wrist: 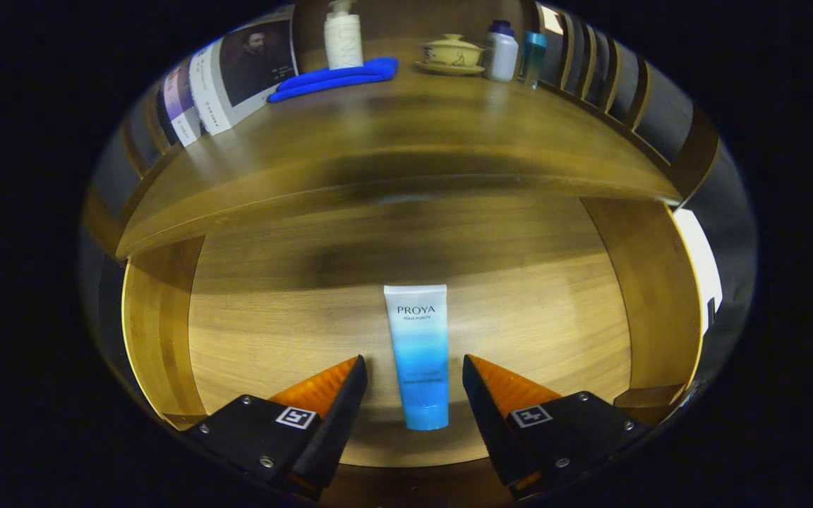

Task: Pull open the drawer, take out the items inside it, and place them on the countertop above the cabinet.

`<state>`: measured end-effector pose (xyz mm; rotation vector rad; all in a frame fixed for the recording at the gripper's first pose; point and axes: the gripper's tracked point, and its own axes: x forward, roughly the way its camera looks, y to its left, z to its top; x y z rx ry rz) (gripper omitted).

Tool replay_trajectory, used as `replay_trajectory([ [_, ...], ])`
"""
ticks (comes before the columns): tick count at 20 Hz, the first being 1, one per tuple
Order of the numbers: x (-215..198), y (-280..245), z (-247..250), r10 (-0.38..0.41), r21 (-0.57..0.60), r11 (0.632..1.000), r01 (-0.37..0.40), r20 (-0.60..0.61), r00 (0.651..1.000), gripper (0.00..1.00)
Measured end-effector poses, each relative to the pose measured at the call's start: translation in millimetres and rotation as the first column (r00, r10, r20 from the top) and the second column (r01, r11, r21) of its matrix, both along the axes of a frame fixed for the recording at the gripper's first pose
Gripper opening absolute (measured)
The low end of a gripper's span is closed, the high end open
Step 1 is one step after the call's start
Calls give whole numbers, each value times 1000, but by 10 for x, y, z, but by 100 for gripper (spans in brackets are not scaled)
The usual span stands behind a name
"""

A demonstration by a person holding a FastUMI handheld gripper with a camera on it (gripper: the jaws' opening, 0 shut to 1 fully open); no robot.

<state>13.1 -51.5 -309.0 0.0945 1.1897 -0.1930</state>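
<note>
i held the hand-held gripper (415, 367) wide apart at the bottom centre of the frame, both fingers over the floor of the open drawer (272, 331). the tube (417, 356) lay flat on the drawer floor in the lower middle of the frame, between the two fingers, white at its far end and shading to blue at the near end. neither finger touched it; a gap showed on each side of the tube. the near end of the tube reached back past the fingertips toward me, and the far end lay just ahead of them.

the drawer's wooden side walls curved up at the left and right of the frame. above it, across the middle of the frame, ran the front edge of the desk (392, 134).

on the desk, along the top of the frame:
- a blue cloth (336, 77), upper centre-left, lying flat
- a white pump bottle (343, 39) upright just behind the cloth
- a printed card with a portrait (244, 70), upper left, leaning upright
- a lidded cup on a saucer (451, 53), upper centre-right
- a white bottle with a dark cap (502, 51) just right of the cup
- a teal bottle (532, 56) beside the white bottle

wooden slats (607, 77) stood at the upper right behind the desk.
</note>
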Motion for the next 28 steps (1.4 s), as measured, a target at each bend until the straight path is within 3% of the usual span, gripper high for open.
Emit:
replay_trajectory([
  [3, -4, -10, -41, -35, 24, 999, 36, -8, 999, 70],
  [6, -21, -47, -89, -21, 11, 1000, 21, -24, 999, 52],
  [13, -9, -53, -74, -1, -23, 1000, 0, -7, 1000, 45],
  [16, -5, -42, -56, 28, -73, 997, -27, 19, 999, 31],
  [24, -167, -90, 391, 99, -191, 978, -80, 91, 991, 28],
  [28, -327, -127, 734, 93, -224, 973, -61, 137, 986, 29],
])
